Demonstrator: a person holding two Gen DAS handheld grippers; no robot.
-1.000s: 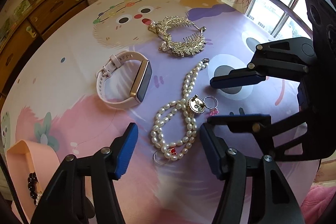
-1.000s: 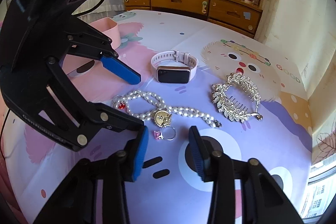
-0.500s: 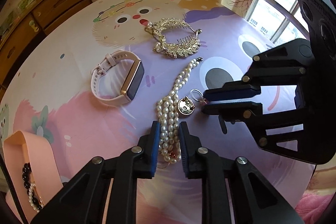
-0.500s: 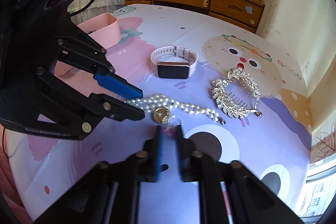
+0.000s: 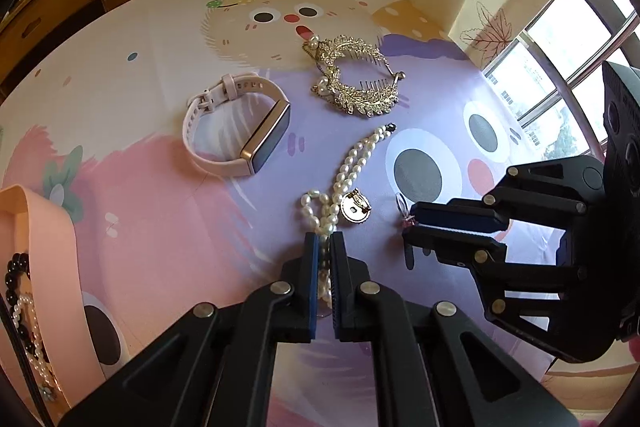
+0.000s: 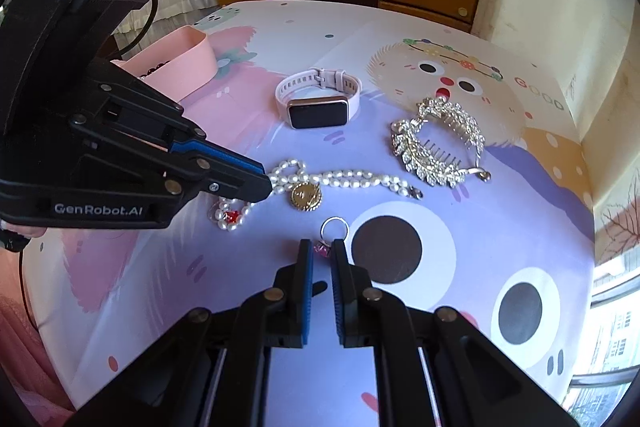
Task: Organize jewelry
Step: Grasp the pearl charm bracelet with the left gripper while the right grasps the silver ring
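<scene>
The left gripper [image 5: 324, 247] pinches the near end of the pearl necklace [image 5: 352, 167], whose length runs toward the upper right. The right gripper [image 6: 322, 253] grips the ring [image 6: 334, 227]. The pink box [image 5: 44, 239] waits lower left.

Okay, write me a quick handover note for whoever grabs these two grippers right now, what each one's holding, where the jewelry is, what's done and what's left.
Left gripper: shut on the pearl necklace at its near end; the rest lies on the table mat.
Right gripper: shut on the ring by its pink stone.
Untouched on the mat: pink watch, gold hair comb. A gold pendant lies against the pearls.
Pink tray sits at the mat's far left edge and already holds dark and pearl beads.
Left to do: carry necklace and ring to the tray, then probably the watch and comb.
</scene>
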